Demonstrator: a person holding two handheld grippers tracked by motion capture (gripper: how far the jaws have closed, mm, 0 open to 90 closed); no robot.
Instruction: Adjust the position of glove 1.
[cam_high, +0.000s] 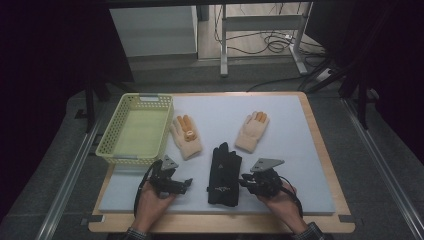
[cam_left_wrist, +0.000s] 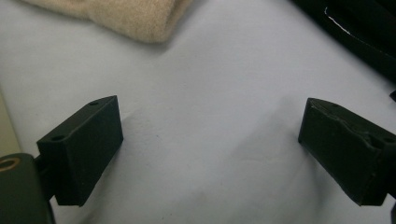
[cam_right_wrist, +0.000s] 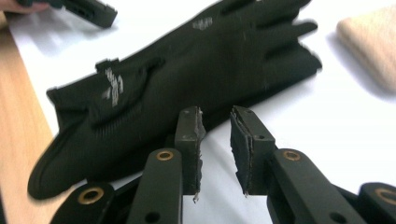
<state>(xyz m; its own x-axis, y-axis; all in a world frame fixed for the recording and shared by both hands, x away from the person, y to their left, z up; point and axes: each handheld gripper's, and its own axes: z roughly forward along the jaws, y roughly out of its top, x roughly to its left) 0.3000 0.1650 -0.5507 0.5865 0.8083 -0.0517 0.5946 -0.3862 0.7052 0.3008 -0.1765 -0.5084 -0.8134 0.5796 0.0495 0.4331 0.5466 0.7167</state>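
Between the left gripper (cam_high: 189, 183) and right gripper (cam_high: 242, 182) lay the black gloves (cam_high: 224, 174), stacked, count unclear; two beige gloves (cam_high: 187, 136) beyond; one basket (cam_high: 118, 156) far left; left jaws wide apart, right jaws narrowly apart, holding nothing.

From my high view I look forward and down over the whole white mat (cam_high: 280, 130). My left gripper view sits very close above it. My right gripper view faces left, low; both catch the black gloves (cam_right_wrist: 187, 79), probably.
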